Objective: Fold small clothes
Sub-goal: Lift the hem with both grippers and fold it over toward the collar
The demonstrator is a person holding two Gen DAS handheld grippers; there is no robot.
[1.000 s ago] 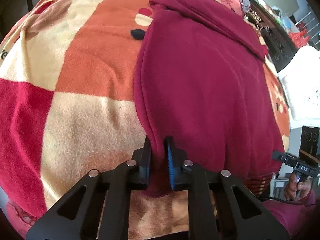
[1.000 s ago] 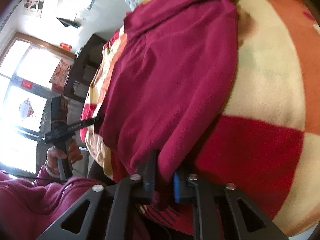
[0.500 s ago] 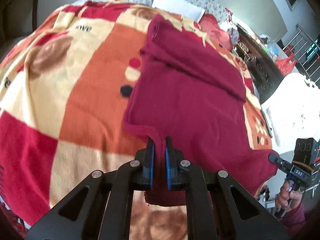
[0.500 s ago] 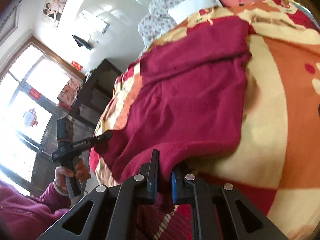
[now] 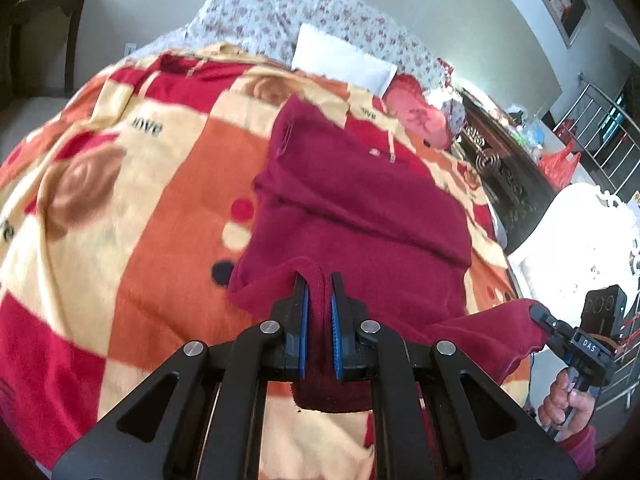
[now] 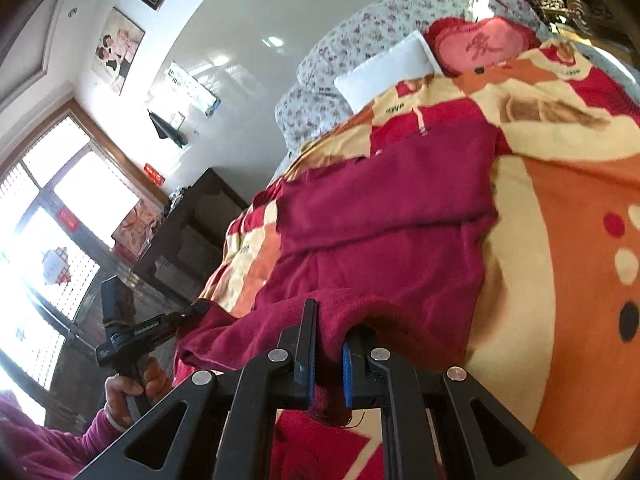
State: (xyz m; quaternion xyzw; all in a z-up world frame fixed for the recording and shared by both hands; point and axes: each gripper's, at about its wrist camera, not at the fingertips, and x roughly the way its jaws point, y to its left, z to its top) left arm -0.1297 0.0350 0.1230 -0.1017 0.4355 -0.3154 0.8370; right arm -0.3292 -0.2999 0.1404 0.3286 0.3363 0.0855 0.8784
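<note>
On the bed, a checked blanket (image 5: 132, 216) of red, orange and cream squares covers the mattress from the left edge across to the right. A dark red fleece garment (image 5: 360, 216) lies on the blanket toward the right side of the bed, its far part flat, with a fold running across it near the head end, and its near hem raised off the blanket. The left claw (image 5: 318, 280) is clenched on the left corner of that hem, the cloth pinched between its blue pads and hanging in a short flap below them. Further right along the same hem, the right claw (image 6: 330, 312) is likewise clenched on the fabric, and the hem sags between the two grips. In the left wrist view the right claw shows at the right edge, held by a hand (image 5: 568, 400) in a pink sleeve. At the head of the bed sit a floral pillow (image 5: 280, 16), a white pillow (image 5: 340, 60) and a pink cushion (image 5: 416, 108).
</note>
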